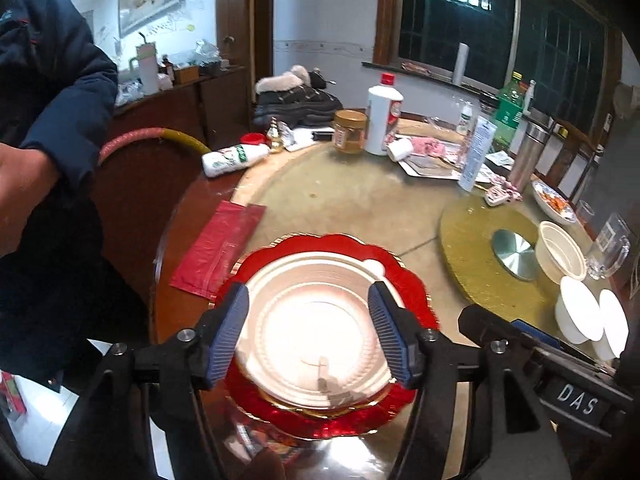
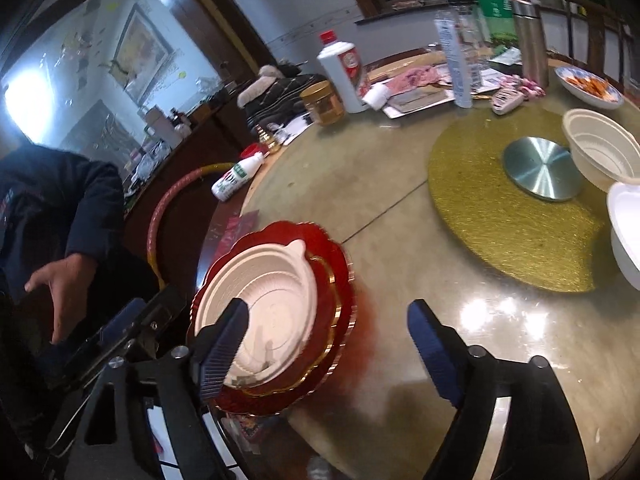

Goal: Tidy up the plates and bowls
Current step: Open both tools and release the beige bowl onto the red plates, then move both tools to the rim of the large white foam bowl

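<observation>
- Your scalloped red plate (image 1: 404, 280) with the cream ribbed bowl (image 1: 316, 320) sits at the round worktop (image 2: 380, 208) edge; bare surface lies beyond.
- Left claw (image 1: 310, 332) gapes above the bowl, empty.
- Right claw (image 2: 328, 344) hangs wide, tilted down.

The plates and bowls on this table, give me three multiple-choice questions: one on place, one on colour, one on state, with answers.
1. Where does the cream plate sit?
A. on the red plates
B. on the gold mat
C. on a chair

2. What colour is the round mat under the metal disc?
A. blue
B. gold
C. white

3. How does the right tool stand?
A. shut on a bowl
B. open, holding nothing
C. shut on a bottle

Answers: 1 A, red plates ring it underneath; 2 B, glittery gold surface; 3 B, fingers apart, nothing between.
</observation>
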The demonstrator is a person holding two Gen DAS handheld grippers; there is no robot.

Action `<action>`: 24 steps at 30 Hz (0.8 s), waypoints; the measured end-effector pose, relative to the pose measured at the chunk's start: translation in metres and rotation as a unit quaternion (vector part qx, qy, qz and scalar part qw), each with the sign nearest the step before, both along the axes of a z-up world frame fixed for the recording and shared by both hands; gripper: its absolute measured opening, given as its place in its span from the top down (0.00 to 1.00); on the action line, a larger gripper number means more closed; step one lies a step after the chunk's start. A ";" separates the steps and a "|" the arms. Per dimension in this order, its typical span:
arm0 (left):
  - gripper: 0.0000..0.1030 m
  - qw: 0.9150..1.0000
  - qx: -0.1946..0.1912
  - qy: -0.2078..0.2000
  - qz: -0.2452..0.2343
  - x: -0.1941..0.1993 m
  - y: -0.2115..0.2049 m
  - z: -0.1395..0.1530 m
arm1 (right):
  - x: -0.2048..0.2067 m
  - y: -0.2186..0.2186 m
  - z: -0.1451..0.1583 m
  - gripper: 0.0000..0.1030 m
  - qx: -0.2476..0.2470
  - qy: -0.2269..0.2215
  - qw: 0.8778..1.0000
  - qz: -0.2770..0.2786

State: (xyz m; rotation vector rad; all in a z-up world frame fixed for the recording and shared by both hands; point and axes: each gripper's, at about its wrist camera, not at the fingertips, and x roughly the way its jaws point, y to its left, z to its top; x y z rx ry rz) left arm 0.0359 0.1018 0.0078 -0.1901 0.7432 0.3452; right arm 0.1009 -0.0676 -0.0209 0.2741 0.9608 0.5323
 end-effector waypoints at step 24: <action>0.24 0.995 0.013 0.030 -0.091 0.033 -0.075 -0.006 | 0.004 -0.095 -0.002 0.00 -0.001 0.008 0.995 -0.101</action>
